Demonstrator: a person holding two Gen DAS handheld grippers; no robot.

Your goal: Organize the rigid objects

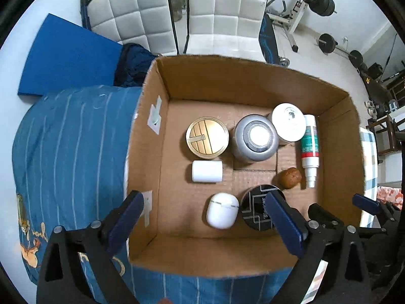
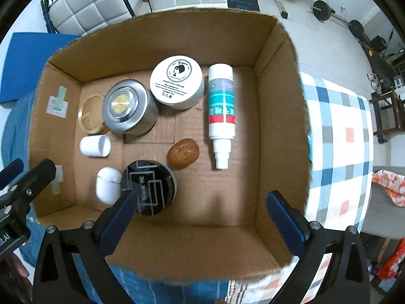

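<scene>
An open cardboard box holds several items: a gold-lidded jar, a silver tin, a white cream jar, a white spray bottle lying down, a brown walnut-like ball, a white cylinder, a white earbud case and a black round tin. My left gripper is open and empty above the box's near side. My right gripper is open and empty too.
The box sits on a blue striped bedcover. A checked cloth lies to the right. Two white padded chairs and a blue mat stand behind. Gym weights are at the far right.
</scene>
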